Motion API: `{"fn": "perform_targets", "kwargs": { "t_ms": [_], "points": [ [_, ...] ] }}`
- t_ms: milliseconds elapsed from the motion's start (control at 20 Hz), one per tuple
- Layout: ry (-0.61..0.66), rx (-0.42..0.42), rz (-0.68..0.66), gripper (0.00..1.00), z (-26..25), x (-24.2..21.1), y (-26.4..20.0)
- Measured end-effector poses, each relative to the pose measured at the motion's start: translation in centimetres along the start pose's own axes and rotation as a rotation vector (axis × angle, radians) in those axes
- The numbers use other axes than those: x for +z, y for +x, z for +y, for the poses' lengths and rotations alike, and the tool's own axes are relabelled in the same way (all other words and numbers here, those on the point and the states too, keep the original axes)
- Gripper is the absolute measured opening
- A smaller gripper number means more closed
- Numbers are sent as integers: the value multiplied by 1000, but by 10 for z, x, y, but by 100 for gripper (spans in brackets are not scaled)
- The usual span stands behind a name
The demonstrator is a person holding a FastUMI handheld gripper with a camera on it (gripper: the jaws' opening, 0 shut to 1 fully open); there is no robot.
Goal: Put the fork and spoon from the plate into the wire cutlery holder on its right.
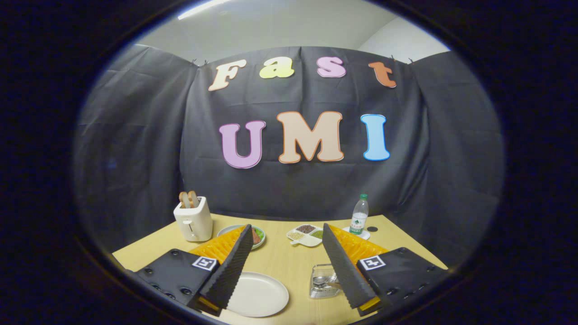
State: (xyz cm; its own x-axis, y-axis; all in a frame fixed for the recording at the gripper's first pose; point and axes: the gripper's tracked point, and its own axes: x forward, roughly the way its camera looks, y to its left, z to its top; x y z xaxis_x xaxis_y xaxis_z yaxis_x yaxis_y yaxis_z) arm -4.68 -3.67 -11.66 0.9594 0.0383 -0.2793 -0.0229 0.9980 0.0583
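Fingers (235,266) of the hand-held gripper (287,232) spread wide, nothing between them, held above the surface (280,259). Plate (262,295), white, sits just beside the left finger's base, partly under it; looks bare, no cutlery seen on it. Holder (323,282), wire, stands right of the plate, near the right finger's base, w/ that finger covering its right edge. Something metallic sits inside the holder, prob. the spoon and fork, but too small to tell which is which. Beyond the fingers, towards the back: white toaster (194,220) w/ two bread slices sticking up, at far left. Dish (258,235) w/ food next to it, half hidden by the left fingertip. Divided tray (305,235) w/ grains or similar sits approx. mid-surface between the fingertips. Bottle (359,215), clear w/ green cap, upright on a small white coaster at far right.
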Motion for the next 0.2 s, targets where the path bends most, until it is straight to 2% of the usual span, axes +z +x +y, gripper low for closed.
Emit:
{"fn": "perform_targets", "kwargs": {
  "t_ms": [200],
  "points": [
    [27, -8, -19, 98, -8, 4, 3]
  ]
}}
